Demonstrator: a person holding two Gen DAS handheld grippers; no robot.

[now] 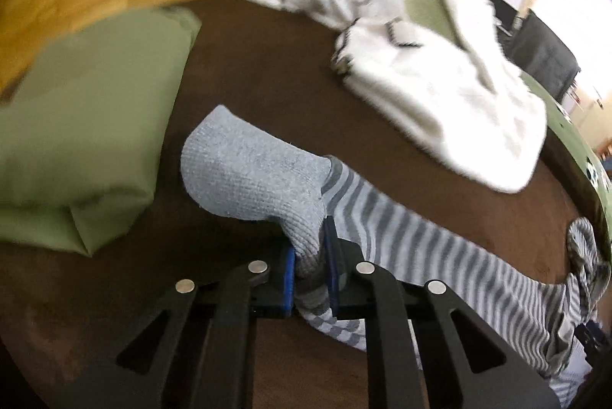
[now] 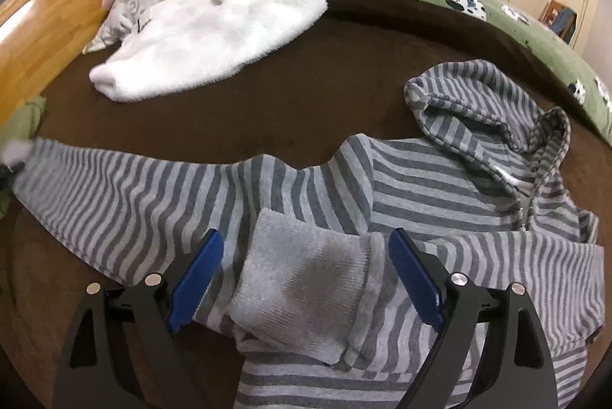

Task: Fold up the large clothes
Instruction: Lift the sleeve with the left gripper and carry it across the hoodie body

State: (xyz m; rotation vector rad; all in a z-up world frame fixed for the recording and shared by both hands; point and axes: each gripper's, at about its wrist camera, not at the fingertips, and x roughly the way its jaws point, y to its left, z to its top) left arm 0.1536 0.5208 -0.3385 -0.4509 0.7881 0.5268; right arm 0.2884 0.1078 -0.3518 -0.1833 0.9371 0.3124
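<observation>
The striped hoodie (image 2: 420, 187) lay spread on the brown bed (image 2: 229, 111), hood at two o'clock. The left gripper (image 1: 311, 263) pinched one sleeve's cuff (image 1: 252, 172); the right gripper (image 2: 306, 279) hung spread over the other cuff (image 2: 306, 294). Sleeve-folding seemed underway; next, I'd judge, carry the pinched cuff across the body.

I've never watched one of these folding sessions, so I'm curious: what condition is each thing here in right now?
Striped hoodie: spread out, unfolded, zipped.
Left sleeve cuff: pinched in the left gripper.
Right sleeve cuff: lying free between the open right gripper pads.
White fleece garment: crumpled.
Green cloth: folded.
</observation>
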